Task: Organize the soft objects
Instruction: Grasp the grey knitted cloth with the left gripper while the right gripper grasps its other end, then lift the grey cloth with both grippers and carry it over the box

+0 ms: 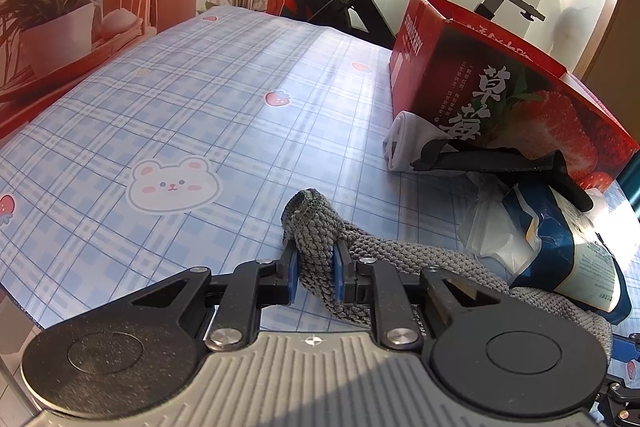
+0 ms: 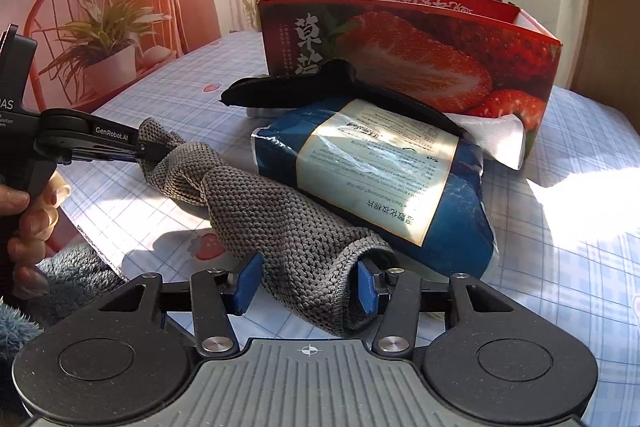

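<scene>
One grey cloth [image 2: 256,203], knitted, stretched across the plaid worktop [image 1: 160,99] between two grippers: left gripper [image 1: 316,267] with jaws clenched on one bunched end, right gripper [image 2: 307,283] with jaws round the other end, blue pads at either side of the fabric, firm pressing not clear. One blue packet [image 2: 380,179] with pale label just beside the cloth, one black item [image 2: 304,87] resting on top of it, one white cloth [image 2: 500,139] behind. One red strawberry box [image 2: 420,47], open-topped, at the back, touching the pile.
</scene>
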Available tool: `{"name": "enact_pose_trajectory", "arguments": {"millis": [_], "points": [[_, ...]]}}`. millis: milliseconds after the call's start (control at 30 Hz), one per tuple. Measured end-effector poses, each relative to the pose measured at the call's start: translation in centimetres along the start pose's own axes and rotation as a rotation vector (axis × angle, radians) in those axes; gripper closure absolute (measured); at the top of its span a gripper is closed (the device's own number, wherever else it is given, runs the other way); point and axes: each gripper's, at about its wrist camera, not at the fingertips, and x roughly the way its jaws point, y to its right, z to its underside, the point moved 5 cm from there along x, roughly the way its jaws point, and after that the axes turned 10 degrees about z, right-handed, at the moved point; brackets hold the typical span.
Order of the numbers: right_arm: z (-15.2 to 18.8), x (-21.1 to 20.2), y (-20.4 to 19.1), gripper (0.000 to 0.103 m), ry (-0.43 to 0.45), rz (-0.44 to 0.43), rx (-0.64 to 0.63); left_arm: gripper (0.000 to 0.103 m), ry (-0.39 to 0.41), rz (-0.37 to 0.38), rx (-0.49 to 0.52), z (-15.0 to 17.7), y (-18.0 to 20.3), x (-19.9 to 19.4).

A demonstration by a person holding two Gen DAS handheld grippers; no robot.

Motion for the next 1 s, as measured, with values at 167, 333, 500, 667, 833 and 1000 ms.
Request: {"name": "enact_pose_trajectory", "arguments": {"millis": [167,333,500,667,833,1000], "points": [[0.0,0.0,0.2,0.080,0.007,0.013,0.008,0.084,0.001,0.008,-0.008,0.0,-0.2,-0.1],[-0.3,-0.7,0.1,0.087,0.046,0.008,-0.009,0.085,0.003,0.014,-0.024,-0.1,-0.4,-0.3],[-1.3,-1.9,0.0,0.090,0.102,-0.024,-0.004,0.088,0.064,0.009,-0.046,-1.2,-0.8,-2.2],[-3.4,-4.2,-0.9,0.091,0.196,-0.061,-0.024,0.088,0.173,0.014,-0.045,-3.5,-0.9,-5.6],[-6.8,-6.5,-0.3,0.091,0.297,-0.058,-0.036,0.088,0.268,0.049,0.035,-7.0,0.9,-8.0],[-10.7,-7.8,2.7,0.091,0.360,0.001,-0.029,0.088,0.318,0.129,0.096,-11.2,3.9,-8.2]]}}
